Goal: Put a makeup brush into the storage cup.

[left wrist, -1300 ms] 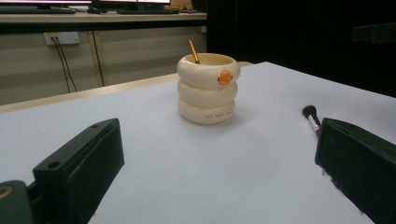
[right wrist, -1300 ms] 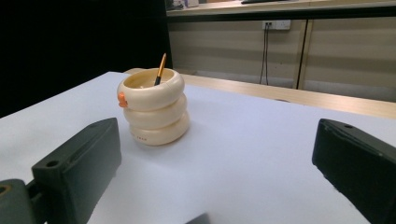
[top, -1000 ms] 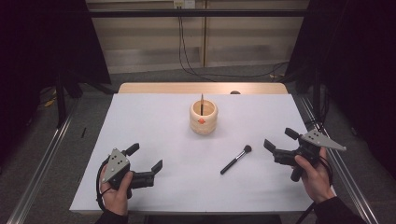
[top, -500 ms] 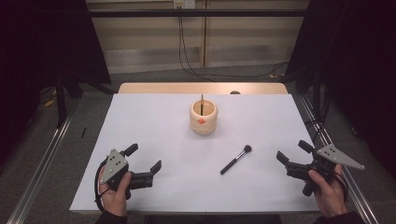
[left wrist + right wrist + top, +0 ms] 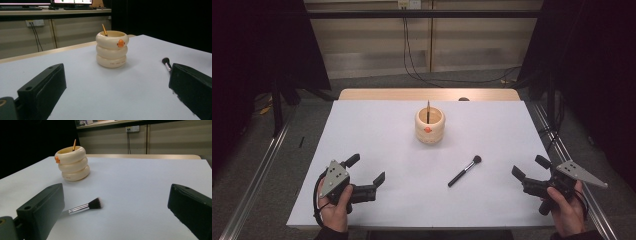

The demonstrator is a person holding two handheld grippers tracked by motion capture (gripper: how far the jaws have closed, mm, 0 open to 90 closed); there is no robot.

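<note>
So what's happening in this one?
A person sits at a white-topped table with a two-jaw gripper in each hand. The left gripper and the right gripper are both open, empty and low near the front edge. A black-handled makeup brush lies flat on the table nearer the right gripper, touched by nothing. Farther back stands a cream ringed holder with an orange mark and a thin stick upright inside.

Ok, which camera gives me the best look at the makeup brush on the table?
The right gripper view: the makeup brush lies close, with bristles and silver ferrule clear, though its handle end hides behind a jaw of the right claw. The high view shows its whole length, but small. The left gripper view catches just its bristle end beside a jaw.
</note>
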